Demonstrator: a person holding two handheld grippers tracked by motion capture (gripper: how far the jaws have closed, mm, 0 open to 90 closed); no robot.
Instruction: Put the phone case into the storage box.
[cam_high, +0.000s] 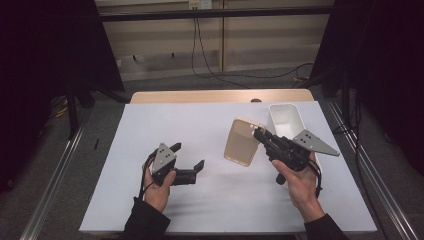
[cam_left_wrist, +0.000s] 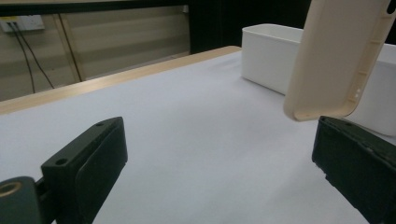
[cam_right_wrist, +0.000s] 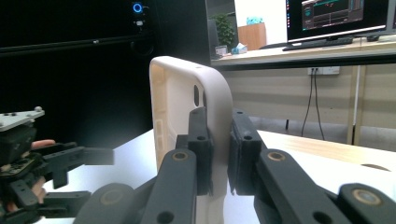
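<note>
A beige phone case (cam_high: 242, 142) hangs above the white table cover, held by its upper corner. My right gripper (cam_high: 257, 134) is shut on that edge. In the right gripper view the two black pads clamp the case's rim (cam_right_wrist: 180, 93), and the case's hollow inner side faces left. My left gripper (cam_high: 189, 156) rests low near the table's front left, open, with nothing between its jaws. In the left gripper view the case (cam_left_wrist: 334, 60) hangs at the upper right, apart from that gripper (cam_left_wrist: 219, 163).
A white rectangular bin (cam_high: 285, 114) stands at the back right, just behind the case, and in the left gripper view the bin (cam_left_wrist: 266, 56) is behind it too. White sheet (cam_high: 200, 200) covers the wooden table. Cables trail on the floor beyond.
</note>
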